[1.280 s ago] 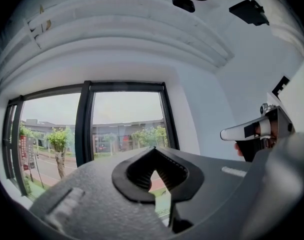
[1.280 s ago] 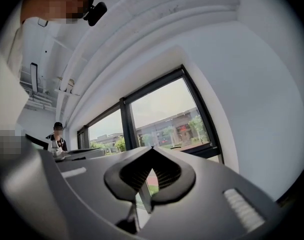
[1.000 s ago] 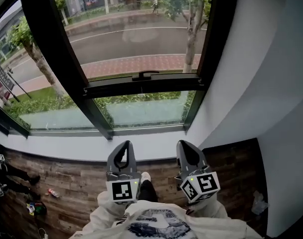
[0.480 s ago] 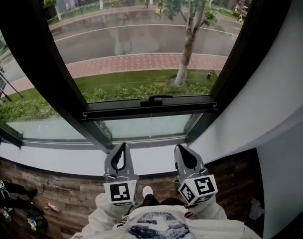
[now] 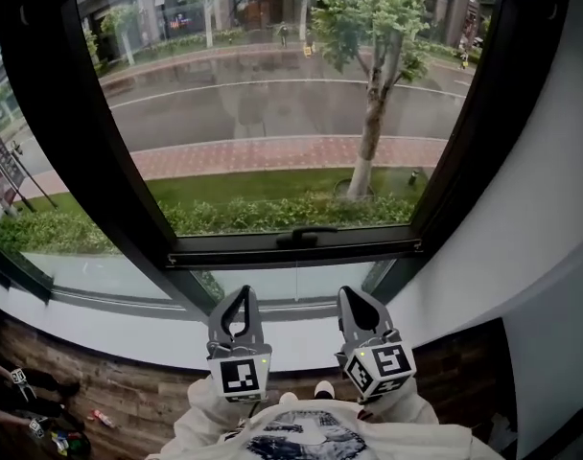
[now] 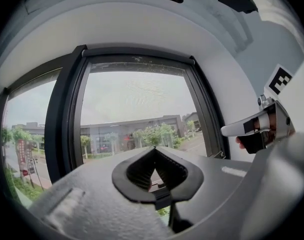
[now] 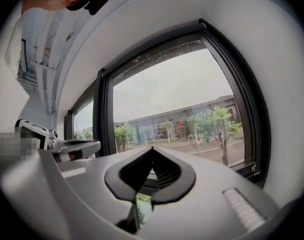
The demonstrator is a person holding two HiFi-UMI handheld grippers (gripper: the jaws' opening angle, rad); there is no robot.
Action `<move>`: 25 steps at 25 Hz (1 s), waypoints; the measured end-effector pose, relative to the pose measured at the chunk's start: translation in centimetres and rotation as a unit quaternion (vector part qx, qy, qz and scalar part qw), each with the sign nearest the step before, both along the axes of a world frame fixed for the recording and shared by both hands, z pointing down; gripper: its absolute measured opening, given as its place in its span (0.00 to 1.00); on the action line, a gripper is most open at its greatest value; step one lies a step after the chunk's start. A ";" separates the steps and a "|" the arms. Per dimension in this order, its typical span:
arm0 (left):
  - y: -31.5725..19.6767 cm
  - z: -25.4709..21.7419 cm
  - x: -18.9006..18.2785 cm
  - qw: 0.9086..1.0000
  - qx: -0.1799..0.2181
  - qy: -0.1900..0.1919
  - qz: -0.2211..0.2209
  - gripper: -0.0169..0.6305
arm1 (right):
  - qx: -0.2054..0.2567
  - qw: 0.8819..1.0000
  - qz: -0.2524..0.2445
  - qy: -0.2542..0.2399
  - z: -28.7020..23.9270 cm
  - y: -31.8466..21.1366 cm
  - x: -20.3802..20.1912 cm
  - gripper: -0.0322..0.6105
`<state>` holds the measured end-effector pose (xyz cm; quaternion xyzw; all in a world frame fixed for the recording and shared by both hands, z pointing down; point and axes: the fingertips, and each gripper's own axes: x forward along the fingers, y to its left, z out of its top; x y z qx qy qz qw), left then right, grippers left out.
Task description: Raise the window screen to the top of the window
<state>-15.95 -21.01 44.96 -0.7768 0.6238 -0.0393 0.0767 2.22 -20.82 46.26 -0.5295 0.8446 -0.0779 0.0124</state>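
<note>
The window (image 5: 272, 123) has a black frame, and a black horizontal bar (image 5: 224, 253) with a small handle (image 5: 306, 236) crosses it low down. Both grippers are held side by side, level, pointing at the window just below that bar. My left gripper (image 5: 242, 291) is shut with nothing in it, and its closed tip shows in the left gripper view (image 6: 154, 148). The right gripper (image 5: 350, 292) is shut and empty too, with its tip (image 7: 152, 147) aimed at the lower pane. Neither touches the bar or the handle.
A white sill (image 5: 128, 322) runs under the window, above a wooden floor (image 5: 119, 391). A white wall (image 5: 550, 209) closes the right side. A thick black mullion (image 5: 71, 142) stands at the left. Small items (image 5: 42, 434) lie on the floor at the far left.
Both grippers have moved forward toward the window, staying shut. The handled bar now sits lower in the head view and closer to the gripper tips.
</note>
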 end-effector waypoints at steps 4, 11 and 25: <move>-1.9 -3.1 0.5 1.000 0.007 -0.006 -0.002 0.03 | 0.006 1.000 0.000 -0.001 -2.4 -1.9 0.9 0.06; -3.5 -1.8 0.9 1.000 0.002 -0.007 -0.013 0.03 | -0.008 1.000 -0.001 -0.001 -0.9 -3.4 2.2 0.06; -8.2 8.9 2.6 0.984 -0.128 -0.125 0.019 0.18 | -0.068 0.994 -0.030 0.080 5.6 -8.0 3.0 0.23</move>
